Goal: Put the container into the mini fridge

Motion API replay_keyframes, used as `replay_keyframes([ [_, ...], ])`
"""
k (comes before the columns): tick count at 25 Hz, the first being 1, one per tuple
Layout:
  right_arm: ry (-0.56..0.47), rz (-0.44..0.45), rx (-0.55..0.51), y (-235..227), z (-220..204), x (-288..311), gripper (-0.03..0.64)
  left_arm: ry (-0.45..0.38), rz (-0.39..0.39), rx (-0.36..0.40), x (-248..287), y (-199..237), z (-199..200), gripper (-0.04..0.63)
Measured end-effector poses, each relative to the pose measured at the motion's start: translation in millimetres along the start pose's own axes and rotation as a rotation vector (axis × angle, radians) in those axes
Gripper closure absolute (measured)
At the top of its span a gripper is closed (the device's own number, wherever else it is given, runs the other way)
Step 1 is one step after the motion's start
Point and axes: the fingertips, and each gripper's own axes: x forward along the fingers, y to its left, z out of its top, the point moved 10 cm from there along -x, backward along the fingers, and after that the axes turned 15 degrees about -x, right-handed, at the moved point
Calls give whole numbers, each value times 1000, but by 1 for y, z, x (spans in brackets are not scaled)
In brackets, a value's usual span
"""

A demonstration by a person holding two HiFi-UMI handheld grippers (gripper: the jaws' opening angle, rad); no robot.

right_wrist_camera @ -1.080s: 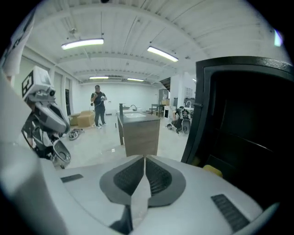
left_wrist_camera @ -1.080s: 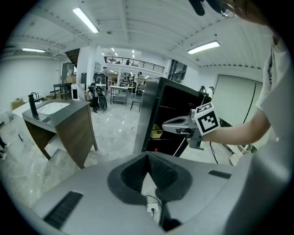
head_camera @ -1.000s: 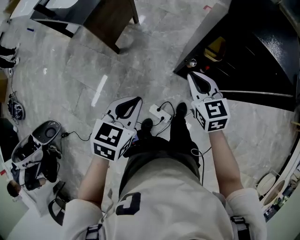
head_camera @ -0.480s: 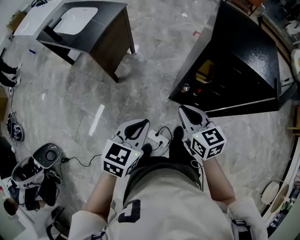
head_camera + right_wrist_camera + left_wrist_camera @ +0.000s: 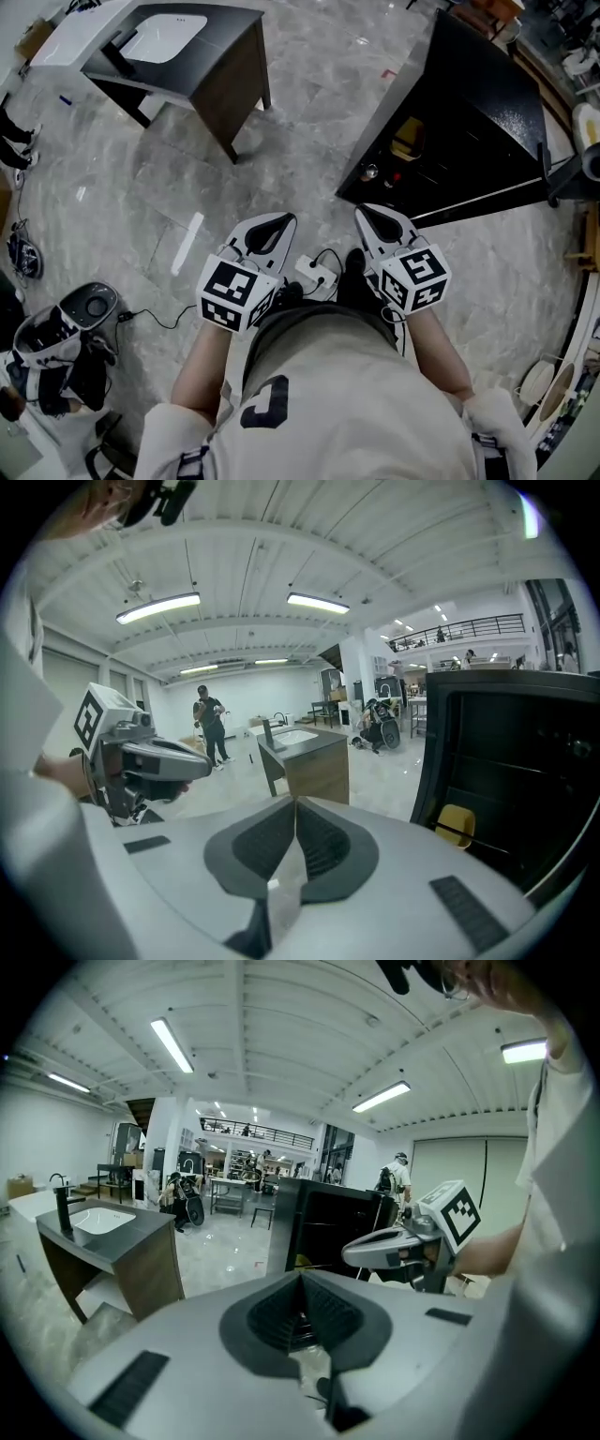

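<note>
A person stands on a grey marble floor (image 5: 309, 84), holding 2 white-and-black tongs low in front of the body. The left tongs (image 5: 267, 227) and the right tongs (image 5: 379, 221) are both clenched, with nothing between them. A small yellow container (image 5: 406, 141) with rounded corners sits on a shelf inside the open black mini fridge (image 5: 487, 94), well apart from both tongs.

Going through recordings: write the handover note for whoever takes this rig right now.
Left tongs: shut, empty, held near the waist.
Right tongs: shut, empty, alongside.
Mini fridge: on the floor ahead to the right, front looks open.
Yellow item on its shelf, possibly the container; cannot confirm.
Done: apparently the placing.
Left: check the yellow item, then close the fridge if needed.
</note>
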Motion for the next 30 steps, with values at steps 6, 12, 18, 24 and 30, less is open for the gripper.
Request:
replay_keyframes([
  [6,55,-42,-82,38,5,-15,584,18,-76,38,-19,-2,-10,554],
  [12,86,-63,-102,70,-2,-45,584,39,-164,81,-25,-12,-21,554],
  [18,103,-136,-34,85,-10,-73,584,101,-255,92,-28,-24,-34,554],
  [24,30,-87,-44,92,-1,-91,584,86,-213,105,-30,-43,-29,554],
  [30,-27,-52,-52,75,-12,-125,584,75,-153,158,-17,-88,-35,554],
])
